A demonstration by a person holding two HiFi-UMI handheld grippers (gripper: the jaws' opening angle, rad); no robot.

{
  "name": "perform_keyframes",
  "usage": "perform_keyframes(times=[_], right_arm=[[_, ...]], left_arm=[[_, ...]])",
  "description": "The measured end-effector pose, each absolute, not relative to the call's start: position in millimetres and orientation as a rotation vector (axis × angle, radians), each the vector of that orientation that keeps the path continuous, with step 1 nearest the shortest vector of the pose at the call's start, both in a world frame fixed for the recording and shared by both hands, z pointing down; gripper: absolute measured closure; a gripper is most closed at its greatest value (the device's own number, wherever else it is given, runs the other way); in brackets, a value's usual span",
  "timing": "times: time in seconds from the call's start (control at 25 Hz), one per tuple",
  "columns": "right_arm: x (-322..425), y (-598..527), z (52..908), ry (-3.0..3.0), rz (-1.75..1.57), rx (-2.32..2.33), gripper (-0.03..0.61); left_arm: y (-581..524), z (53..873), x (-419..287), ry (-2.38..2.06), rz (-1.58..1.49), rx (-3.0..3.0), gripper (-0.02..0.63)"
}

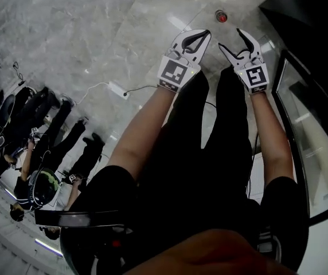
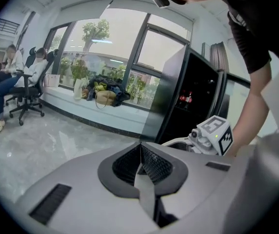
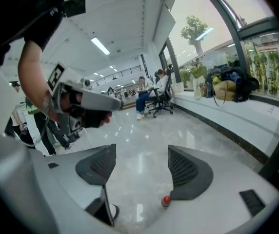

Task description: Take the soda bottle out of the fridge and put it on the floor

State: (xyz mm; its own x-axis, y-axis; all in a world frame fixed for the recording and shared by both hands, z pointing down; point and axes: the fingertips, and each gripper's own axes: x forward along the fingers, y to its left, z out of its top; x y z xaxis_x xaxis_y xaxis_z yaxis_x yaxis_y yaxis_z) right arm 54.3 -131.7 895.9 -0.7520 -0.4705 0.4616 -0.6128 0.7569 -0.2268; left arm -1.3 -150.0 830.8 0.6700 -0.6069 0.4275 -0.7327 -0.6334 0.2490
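Note:
The soda bottle stands upright on the marble floor, seen from above by its red cap; it shows again low between the right gripper's jaws, farther off. My left gripper hangs just left of the bottle and is shut with nothing in it, pads pressed together. My right gripper is open and empty a little below and right of the bottle, its jaws wide apart. The black fridge stands at the right, with red items on a shelf inside.
A white power strip with its cable lies on the floor to the left. People sit on office chairs by the window, others stand at the far left. Bags rest on the window ledge.

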Motion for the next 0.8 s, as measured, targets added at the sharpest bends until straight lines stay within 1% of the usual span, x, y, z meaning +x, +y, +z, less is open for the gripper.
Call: perform_keyframes(times=[0.08, 0.24, 0.32, 0.44, 0.56, 0.8], right_arm=[[49.0, -118.2, 810.6, -2.689, 0.475, 0.821, 0.255], [43.7, -100.6, 662.2, -2.782, 0.51, 0.875, 0.259], [35.2, -90.0, 598.5, -2.84, 0.471, 0.89, 0.28], [24.7, -76.1, 517.1, -2.902, 0.376, 0.912, 0.329], [16.3, -53.2, 452.1, -2.962, 0.319, 0.915, 0.393], [21.6, -12.3, 383.4, -2.961, 0.292, 0.967, 0.512]], left_arm=[[-135.3, 770.5, -1.8, -1.02, 0.415, 2.513, 0.609], [-108.5, 644.6, -1.9, -0.956, 0.366, 2.617, 0.609], [-94.5, 585.4, -5.8, -0.933, 0.329, 2.666, 0.609], [-77.5, 511.9, -10.8, -0.893, 0.269, 2.743, 0.609], [-55.5, 460.0, -15.3, -0.854, 0.222, 2.792, 0.609], [-20.7, 397.3, -13.1, -0.762, 0.169, 2.835, 0.609]])
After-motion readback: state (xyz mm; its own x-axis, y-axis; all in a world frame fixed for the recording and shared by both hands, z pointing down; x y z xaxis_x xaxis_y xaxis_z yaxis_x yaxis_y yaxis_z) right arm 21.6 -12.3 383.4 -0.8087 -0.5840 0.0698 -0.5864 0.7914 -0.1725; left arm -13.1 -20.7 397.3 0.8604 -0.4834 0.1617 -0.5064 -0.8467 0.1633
